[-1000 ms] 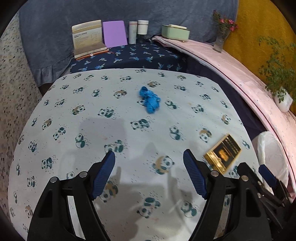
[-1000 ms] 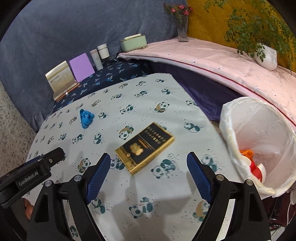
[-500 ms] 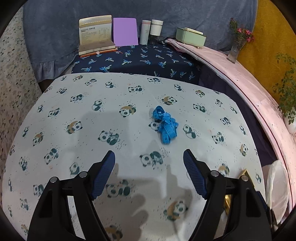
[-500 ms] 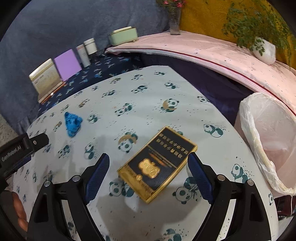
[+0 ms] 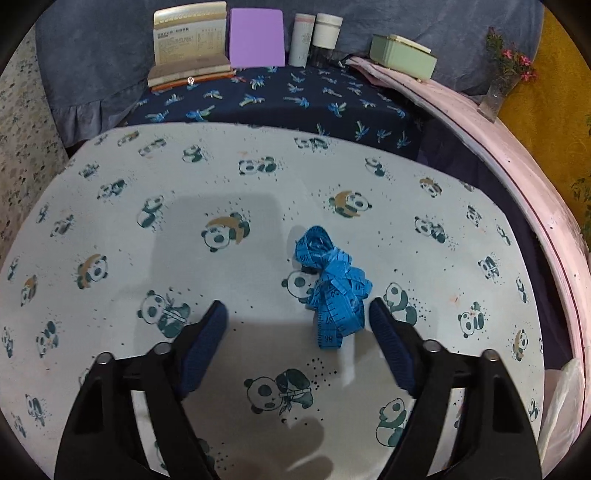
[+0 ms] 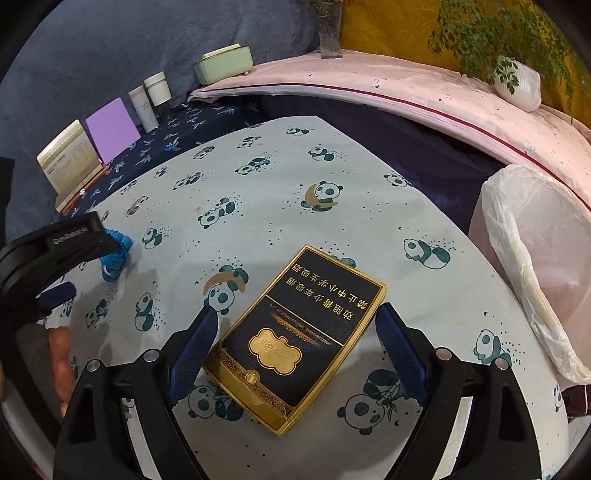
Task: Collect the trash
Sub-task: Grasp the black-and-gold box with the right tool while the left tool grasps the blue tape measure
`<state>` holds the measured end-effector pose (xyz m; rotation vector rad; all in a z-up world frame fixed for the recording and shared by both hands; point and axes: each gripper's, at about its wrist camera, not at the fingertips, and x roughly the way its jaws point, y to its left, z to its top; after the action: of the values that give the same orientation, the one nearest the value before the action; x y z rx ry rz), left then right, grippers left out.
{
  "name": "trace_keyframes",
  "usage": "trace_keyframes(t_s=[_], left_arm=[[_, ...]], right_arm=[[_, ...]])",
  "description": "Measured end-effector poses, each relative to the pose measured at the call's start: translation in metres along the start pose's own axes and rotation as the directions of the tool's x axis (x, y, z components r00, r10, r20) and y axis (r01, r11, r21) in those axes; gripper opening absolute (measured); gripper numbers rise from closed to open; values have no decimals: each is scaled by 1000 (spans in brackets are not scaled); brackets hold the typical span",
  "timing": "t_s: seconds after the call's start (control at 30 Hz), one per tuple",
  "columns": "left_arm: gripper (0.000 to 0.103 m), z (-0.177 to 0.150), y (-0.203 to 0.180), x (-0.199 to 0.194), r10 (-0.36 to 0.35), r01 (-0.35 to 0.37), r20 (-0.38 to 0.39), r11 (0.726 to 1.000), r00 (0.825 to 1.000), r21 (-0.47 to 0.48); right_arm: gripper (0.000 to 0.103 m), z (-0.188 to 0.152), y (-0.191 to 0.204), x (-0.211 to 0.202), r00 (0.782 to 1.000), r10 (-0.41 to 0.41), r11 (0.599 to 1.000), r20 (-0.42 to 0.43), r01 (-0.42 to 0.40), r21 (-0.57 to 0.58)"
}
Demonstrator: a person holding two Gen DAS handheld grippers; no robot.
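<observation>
A crumpled blue measuring tape (image 5: 332, 288) lies on the panda-print tablecloth (image 5: 110, 236). My left gripper (image 5: 297, 314) is open and low over the cloth, the tape's near end just inside its right finger. A black and gold cigarette box (image 6: 295, 336) lies flat on the cloth. My right gripper (image 6: 295, 321) is open, its fingers on either side of the box. The tape (image 6: 114, 254) and the left gripper (image 6: 55, 251) also show at the left of the right wrist view. A white-lined trash bin (image 6: 532, 254) stands off the table's right edge.
On the dark blue cloth behind stand a cream box (image 5: 188, 44), a purple card (image 5: 256, 37), two white bottles (image 5: 317, 38) and a green case (image 5: 402, 55). A pink ledge (image 6: 424, 92) carries a flower vase (image 6: 328, 29) and a potted plant (image 6: 517, 81).
Both grippers have moved forward and down. The left one has closed in on the blue tape; the right one has come to straddle the cigarette box. Both stay open.
</observation>
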<state>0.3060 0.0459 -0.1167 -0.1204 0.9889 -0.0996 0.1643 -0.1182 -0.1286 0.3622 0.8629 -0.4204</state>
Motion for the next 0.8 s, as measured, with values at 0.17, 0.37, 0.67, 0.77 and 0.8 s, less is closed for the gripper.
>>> trace_keyframes(t_s=[0.17, 0.37, 0.67, 0.77, 0.8], left_arm=[[27, -8, -7, -3, -2, 1, 1, 997, 1000, 78], [24, -29, -9, -17, -28, 29, -16, 993, 999, 116], [24, -84, -14, -54, -72, 76, -35, 984, 997, 163], [23, -100, -16, -65, -92, 99, -49, 981, 995, 167], [23, -105, -17, -68, -99, 107, -56, 980, 993, 168]], right_arm=[[84, -1, -1, 1, 1000, 3, 1000, -3, -3, -10], [80, -6, -4, -3, 1000, -10, 1000, -4, 10, -22], [62, -23, -25, -21, 1000, -11, 999, -4, 11, -48], [59, -29, -33, -29, 1000, -2, 998, -6, 1, -56], [59, -32, -36, -32, 1000, 9, 999, -8, -10, -54]])
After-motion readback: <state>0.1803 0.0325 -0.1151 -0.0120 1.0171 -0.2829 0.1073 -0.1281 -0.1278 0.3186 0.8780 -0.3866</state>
